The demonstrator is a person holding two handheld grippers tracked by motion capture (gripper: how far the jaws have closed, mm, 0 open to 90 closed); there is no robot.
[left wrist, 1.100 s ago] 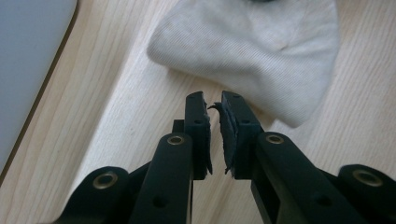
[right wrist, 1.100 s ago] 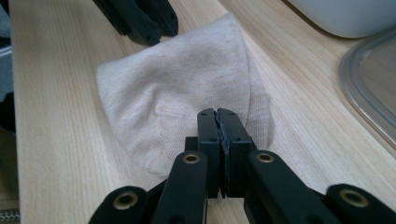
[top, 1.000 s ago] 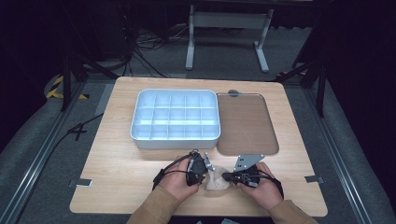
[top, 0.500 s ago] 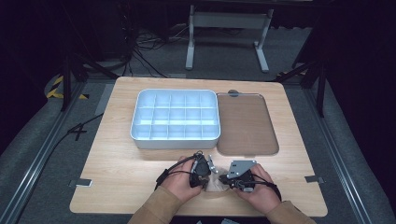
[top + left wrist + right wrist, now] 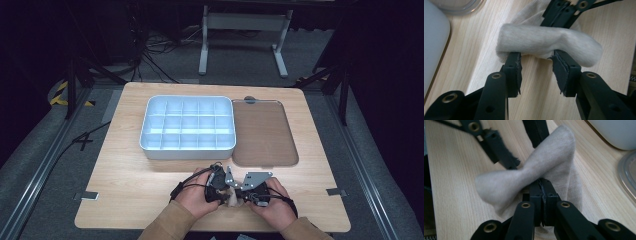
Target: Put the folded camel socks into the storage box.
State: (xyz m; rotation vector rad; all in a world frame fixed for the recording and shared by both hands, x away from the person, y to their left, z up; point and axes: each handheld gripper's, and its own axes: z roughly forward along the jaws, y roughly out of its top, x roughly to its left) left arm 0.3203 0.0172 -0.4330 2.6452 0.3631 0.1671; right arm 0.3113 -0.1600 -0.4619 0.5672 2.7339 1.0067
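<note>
The right gripper (image 5: 541,185) has its fingers clamped on the beige sock (image 5: 524,176), hiding the fabric between them. The left gripper (image 5: 536,66) fingers have just been opening and stand apart under the sock's fold.

A wooden table (image 5: 125,200) carries a white divided tray (image 5: 188,128) near its middle. Just beside the tray, to the right, lies a brown mat (image 5: 262,131). A pale cloth (image 5: 544,46) rests on the wood by the near edge, in front of both.
</note>
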